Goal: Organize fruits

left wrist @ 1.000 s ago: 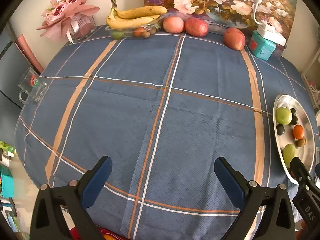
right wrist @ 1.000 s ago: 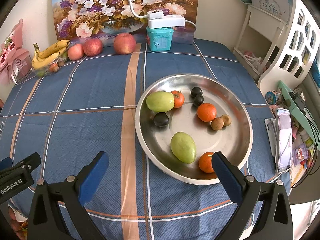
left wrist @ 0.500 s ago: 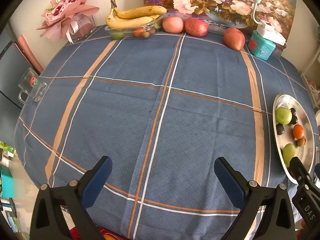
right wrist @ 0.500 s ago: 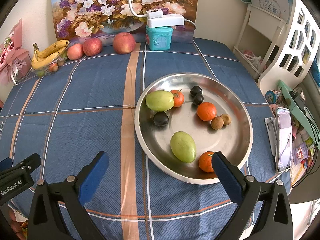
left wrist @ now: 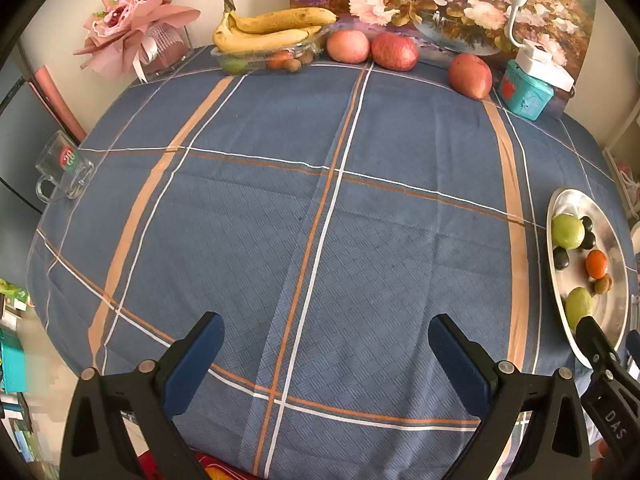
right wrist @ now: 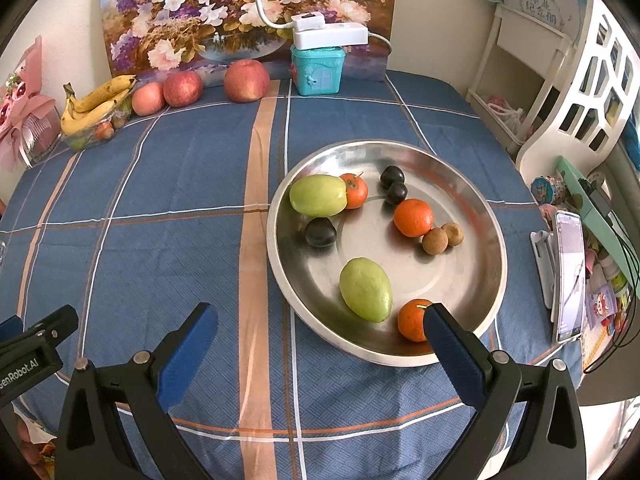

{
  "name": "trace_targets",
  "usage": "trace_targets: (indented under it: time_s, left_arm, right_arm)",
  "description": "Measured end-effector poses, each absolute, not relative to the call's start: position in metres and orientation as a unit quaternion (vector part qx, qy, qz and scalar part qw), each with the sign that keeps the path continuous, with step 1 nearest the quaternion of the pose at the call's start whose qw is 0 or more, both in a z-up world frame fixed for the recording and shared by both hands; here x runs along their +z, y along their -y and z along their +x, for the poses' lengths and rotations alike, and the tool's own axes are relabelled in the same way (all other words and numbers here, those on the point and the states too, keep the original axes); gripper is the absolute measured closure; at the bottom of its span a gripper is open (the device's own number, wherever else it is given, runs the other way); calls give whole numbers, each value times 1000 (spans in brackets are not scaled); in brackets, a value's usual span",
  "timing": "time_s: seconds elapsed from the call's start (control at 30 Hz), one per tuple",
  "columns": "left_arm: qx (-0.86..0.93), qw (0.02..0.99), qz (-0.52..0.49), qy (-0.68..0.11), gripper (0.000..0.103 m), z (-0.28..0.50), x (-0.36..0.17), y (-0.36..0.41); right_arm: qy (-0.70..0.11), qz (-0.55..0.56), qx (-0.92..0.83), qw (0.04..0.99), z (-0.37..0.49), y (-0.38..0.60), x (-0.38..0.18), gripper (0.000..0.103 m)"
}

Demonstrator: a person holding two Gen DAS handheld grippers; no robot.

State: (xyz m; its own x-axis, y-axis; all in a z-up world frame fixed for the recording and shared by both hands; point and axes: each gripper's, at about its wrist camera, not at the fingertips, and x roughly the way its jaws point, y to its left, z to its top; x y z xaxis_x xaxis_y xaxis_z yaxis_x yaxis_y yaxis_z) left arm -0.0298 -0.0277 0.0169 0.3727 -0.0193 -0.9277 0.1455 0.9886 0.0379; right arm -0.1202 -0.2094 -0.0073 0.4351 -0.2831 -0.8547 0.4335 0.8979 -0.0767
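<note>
A round steel plate (right wrist: 480,216) lies on the blue checked tablecloth and holds two green fruits (right wrist: 365,289), several oranges (right wrist: 413,217), dark plums and two small brown fruits. Three red apples (right wrist: 246,80) line the far edge beside a clear tray of bananas (right wrist: 96,102). My right gripper (right wrist: 320,320) hovers open at the plate's near rim; its right finger tip covers part of an orange (right wrist: 412,320). My left gripper (left wrist: 326,334) is open above bare cloth, with the plate (left wrist: 576,200) far to its right. Both hold nothing.
A teal toy house (right wrist: 317,70) with a white power strip stands by the flower painting. A glass mug (left wrist: 66,166) sits at the table's left edge, a pink bouquet (left wrist: 136,28) at the back left. A phone (right wrist: 568,276) and white shelves lie right of the table.
The left wrist view has crept very slightly towards the table; apples and plate sit a touch lower and further left. The right gripper and the fruit have not moved.
</note>
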Motion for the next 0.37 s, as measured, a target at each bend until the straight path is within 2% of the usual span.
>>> trace_targets:
  time_s: [0.37]
  left_arm:
    - [-51, 833, 49, -549, 0, -33, 21, 28]
  right_arm:
    - [-488, 77, -211, 843, -121, 210, -7, 1]
